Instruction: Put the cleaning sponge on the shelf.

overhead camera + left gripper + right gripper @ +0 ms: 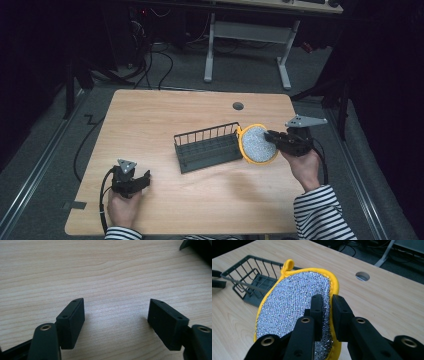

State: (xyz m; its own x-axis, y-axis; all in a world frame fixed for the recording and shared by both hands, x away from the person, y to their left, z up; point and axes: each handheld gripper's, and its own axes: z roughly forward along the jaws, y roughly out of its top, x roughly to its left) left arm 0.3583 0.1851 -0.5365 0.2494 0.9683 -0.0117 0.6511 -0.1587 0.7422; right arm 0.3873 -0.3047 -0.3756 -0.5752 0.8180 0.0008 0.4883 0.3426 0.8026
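Between the right gripper's [327, 312] fingers, a scrubber [294, 307] is pinched by its edge, upright beside the rack [207, 147], likely for racking. Left gripper [116, 320] rests on desk [150, 120], fingers wide, empty.

jaws pinch a yellow-rimmed scouring pad [292, 305] beside a wire basket [249, 277].

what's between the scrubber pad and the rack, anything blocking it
Nothing visible does. The right gripper holds the yellow-rimmed scrubber pad on edge beside the right end of the grey wire rack, whose top is open. The left gripper rests open, well off to the left.
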